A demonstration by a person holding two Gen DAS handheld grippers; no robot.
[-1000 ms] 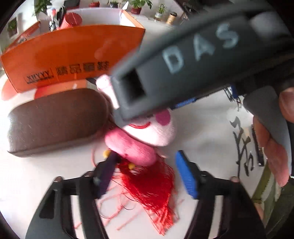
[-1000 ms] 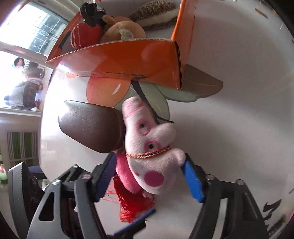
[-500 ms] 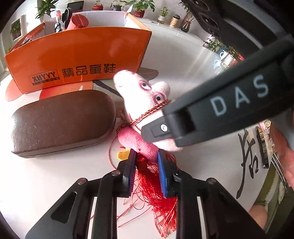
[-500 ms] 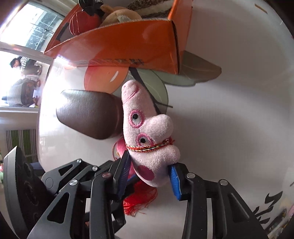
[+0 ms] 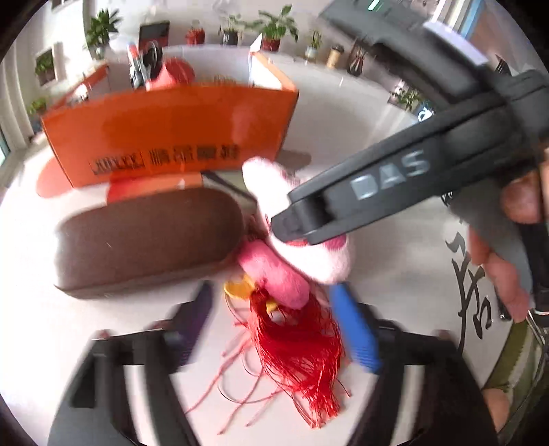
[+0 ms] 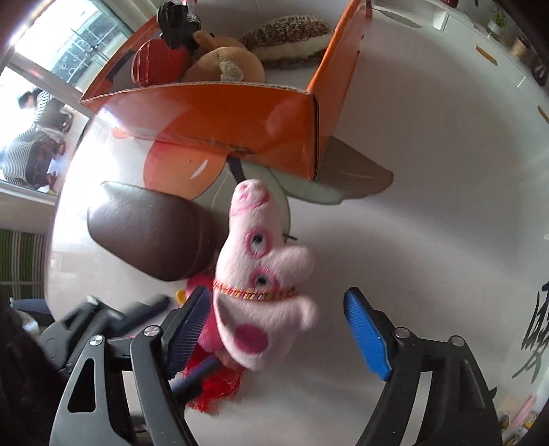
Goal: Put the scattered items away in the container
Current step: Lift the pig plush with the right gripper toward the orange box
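Hovering steeply over pig, both grippers open.

- I seem to be in an office or lounge: potted plants line a white ledge at twelve o'clock.
- I work over a glossy white table.
- At nine o'clock, a big window overlooks seated people.

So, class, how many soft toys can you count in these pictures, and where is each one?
3. The pink pig toy lies on the table beside the brown case. A brown plush and a hedgehog plush sit inside the orange box. More may be hidden there.
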